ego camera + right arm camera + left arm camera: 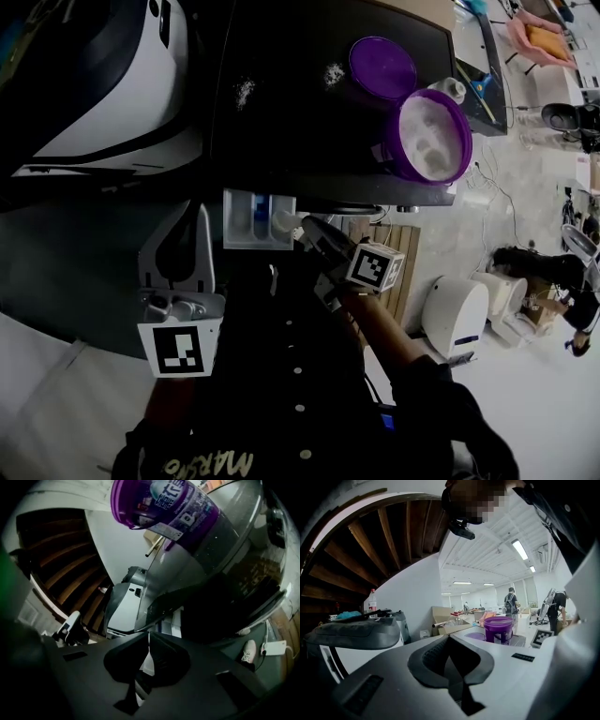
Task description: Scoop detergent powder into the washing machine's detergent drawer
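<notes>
My right gripper [305,230] has its fingers pinched on a small white plastic scoop [284,223], right over the pulled-out white detergent drawer [242,217]. Left gripper [187,225], fingers closed on nothing, sits just left of that drawer.

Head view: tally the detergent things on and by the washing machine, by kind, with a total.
purple tub: 1
purple lid: 1
detergent drawer: 1
white scoop: 1
powder spills: 2
Total: 6
</notes>
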Action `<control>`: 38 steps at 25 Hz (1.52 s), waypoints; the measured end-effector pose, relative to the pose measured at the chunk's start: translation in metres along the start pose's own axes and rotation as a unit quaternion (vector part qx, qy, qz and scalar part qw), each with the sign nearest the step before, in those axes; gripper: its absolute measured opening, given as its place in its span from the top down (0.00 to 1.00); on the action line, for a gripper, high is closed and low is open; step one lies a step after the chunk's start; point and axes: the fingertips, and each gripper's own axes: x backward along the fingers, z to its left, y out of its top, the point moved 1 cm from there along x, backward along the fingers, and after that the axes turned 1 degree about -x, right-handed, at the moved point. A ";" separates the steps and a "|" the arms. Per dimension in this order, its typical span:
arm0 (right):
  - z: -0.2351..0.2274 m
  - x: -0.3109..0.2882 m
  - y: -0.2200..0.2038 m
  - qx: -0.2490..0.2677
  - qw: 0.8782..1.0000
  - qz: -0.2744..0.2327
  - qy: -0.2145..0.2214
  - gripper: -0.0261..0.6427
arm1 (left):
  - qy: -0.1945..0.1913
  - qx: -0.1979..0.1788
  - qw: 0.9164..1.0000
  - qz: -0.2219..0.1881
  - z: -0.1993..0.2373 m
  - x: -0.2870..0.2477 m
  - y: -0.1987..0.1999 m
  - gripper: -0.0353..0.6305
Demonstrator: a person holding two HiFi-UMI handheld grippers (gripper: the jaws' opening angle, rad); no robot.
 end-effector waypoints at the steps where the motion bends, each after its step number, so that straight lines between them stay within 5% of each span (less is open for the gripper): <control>1: -0.003 -0.001 -0.003 0.024 1.000 0.007 -0.010 0.92 | -0.001 0.000 1.000 0.002 -0.001 0.000 -0.002 0.93; 4: -0.005 -0.003 -0.011 0.114 0.992 0.035 -0.032 0.91 | -0.003 0.002 1.000 0.007 -0.004 0.001 -0.005 0.93; 7: -0.002 -0.008 -0.021 0.226 0.970 0.069 -0.047 0.92 | -0.006 0.001 1.000 0.010 -0.008 0.001 -0.007 0.93; 11: 0.014 -0.018 -0.038 0.420 0.898 0.118 -0.059 0.91 | -0.007 0.000 1.000 0.012 -0.014 0.001 -0.010 0.93; 13: 0.020 -0.021 -0.048 0.514 0.845 0.134 -0.061 0.91 | -0.008 -0.001 1.000 0.011 -0.015 0.001 -0.009 0.93; 15: 0.022 -0.021 -0.060 0.609 0.778 0.146 -0.061 0.91 | -0.008 -0.001 1.000 0.011 -0.016 0.002 -0.009 0.93; 20: 0.018 -0.018 -0.090 0.808 0.565 0.161 -0.043 0.91 | -0.008 -0.001 1.000 0.011 -0.017 0.002 -0.009 0.93; 22: 0.014 -0.015 -0.096 0.844 0.511 0.159 -0.039 0.91 | -0.009 -0.002 1.000 0.012 -0.018 0.002 -0.009 0.93; 24: 0.012 -0.014 -0.098 0.857 0.489 0.158 -0.037 0.91 | -0.010 -0.002 1.000 0.013 -0.018 0.002 -0.009 0.93; 32: 0.018 -0.011 -0.092 0.865 0.479 0.144 -0.038 0.91 | -0.012 -0.002 1.000 0.011 -0.021 0.002 -0.008 0.93; 33: 0.020 -0.010 -0.091 0.862 0.486 0.140 -0.037 0.91 | -0.012 -0.003 1.000 0.009 -0.021 0.002 -0.007 0.93; 34: 0.023 -0.009 -0.089 0.851 0.507 0.133 -0.037 0.91 | -0.012 -0.003 1.000 0.008 -0.021 0.003 -0.005 0.93; 35: 0.026 -0.009 -0.084 0.828 0.547 0.121 -0.039 0.91 | -0.011 -0.003 1.000 0.006 -0.021 0.003 -0.004 0.93; 36: 0.029 -0.008 -0.076 0.789 0.604 0.105 -0.041 0.91 | -0.010 -0.004 1.000 0.003 -0.021 0.003 -0.002 0.93; 38: 0.031 -0.006 -0.055 0.661 0.745 0.071 -0.046 0.91 | -0.007 -0.006 1.000 -0.003 -0.019 0.004 0.002 0.93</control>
